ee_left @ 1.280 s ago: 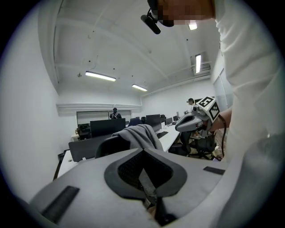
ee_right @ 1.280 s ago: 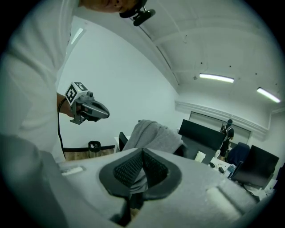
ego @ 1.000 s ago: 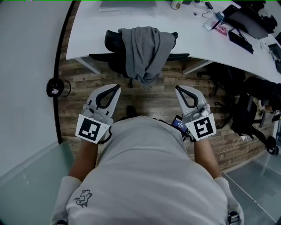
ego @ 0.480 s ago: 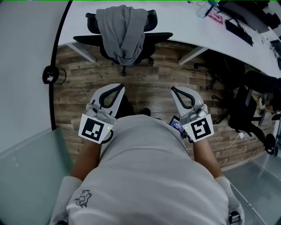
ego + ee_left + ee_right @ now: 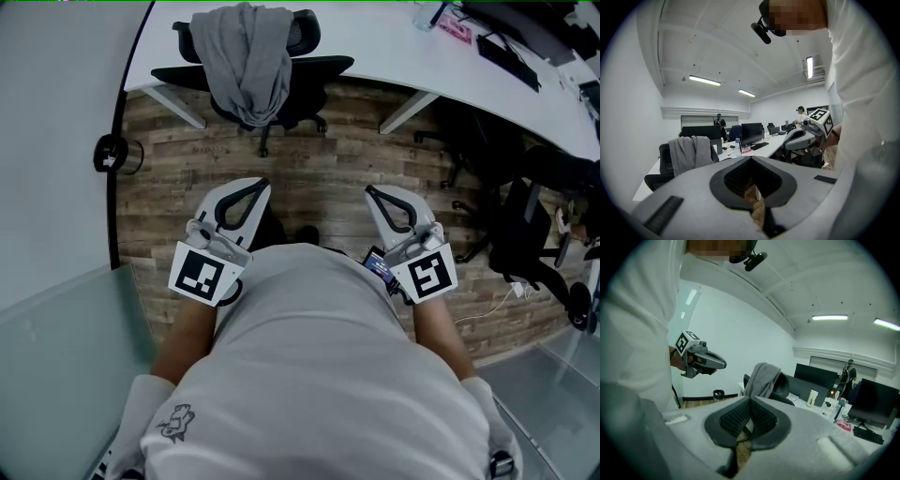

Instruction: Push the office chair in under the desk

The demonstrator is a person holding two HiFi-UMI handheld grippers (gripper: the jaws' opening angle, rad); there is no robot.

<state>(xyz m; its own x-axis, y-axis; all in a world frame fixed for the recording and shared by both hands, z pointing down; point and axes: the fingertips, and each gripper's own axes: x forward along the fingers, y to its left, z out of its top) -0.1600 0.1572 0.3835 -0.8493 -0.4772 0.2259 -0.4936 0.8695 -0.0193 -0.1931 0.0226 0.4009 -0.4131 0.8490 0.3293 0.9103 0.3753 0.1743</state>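
The black office chair (image 5: 302, 67) stands at the white desk (image 5: 375, 42) at the top of the head view, its seat under the desk edge. A grey garment (image 5: 246, 56) hangs over its backrest. My left gripper (image 5: 262, 184) and right gripper (image 5: 369, 193) are held close to my body, both shut and empty, well short of the chair with bare wood floor between. The left gripper (image 5: 751, 159) view has the chair (image 5: 665, 161) and garment (image 5: 690, 152) at left. The right gripper (image 5: 750, 399) points at the chair (image 5: 782, 387) and garment (image 5: 761, 376).
A small black bin (image 5: 111, 155) stands by the left wall. A second black chair (image 5: 525, 234) is at the right under the desk. Monitors (image 5: 752, 132) and a bottle (image 5: 737, 146) sit on the desk. Glass panels (image 5: 56, 347) flank me. People stand far back.
In the head view the chair and desk have slid toward the top of the frame, and the chair sits further left against the desk legs. Both grippers stay shut near my body.
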